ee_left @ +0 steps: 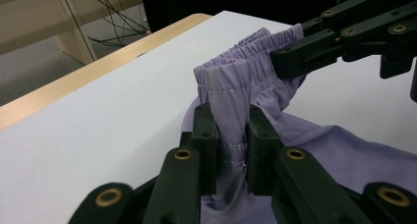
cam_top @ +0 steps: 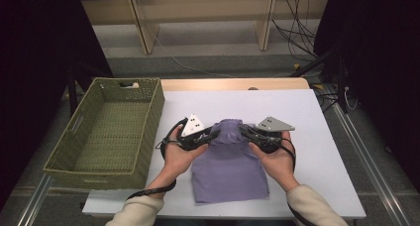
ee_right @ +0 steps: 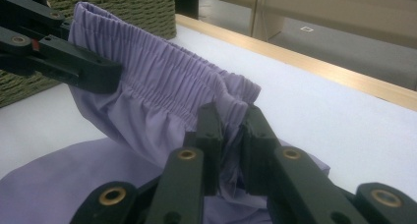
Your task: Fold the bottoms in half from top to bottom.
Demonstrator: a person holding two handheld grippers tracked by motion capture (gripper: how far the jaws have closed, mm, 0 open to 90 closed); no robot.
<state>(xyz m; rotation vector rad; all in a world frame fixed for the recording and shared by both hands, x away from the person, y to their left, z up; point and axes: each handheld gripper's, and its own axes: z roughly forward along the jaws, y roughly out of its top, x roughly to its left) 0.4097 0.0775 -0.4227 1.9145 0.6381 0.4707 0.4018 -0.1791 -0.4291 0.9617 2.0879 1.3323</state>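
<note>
Left gripper (ee_left: 231, 135) and right gripper (ee_right: 228, 130) both clamped on purple shorts (cam_top: 230, 161) waistband, lifted off table (cam_top: 307, 112); fold (or transfer) to wicker basket (cam_top: 106, 137) left.

My left gripper (cam_top: 214, 135) and right gripper (cam_top: 244, 131) are matt black linkage frames, each topped by a grey three-cornered plate (cam_top: 192, 125) dotted with small dark marks. Brass-coloured rivets (ee_left: 183, 154) ring the pivots of the flat black arms, which end in blocky rectangular pads (ee_right: 210, 135). A black cable (cam_top: 148, 191) trails from the left gripper past the wrist. Cream-coloured knit sleeves (cam_top: 317, 206) cover both forearms down to ribbed cuffs.
</note>
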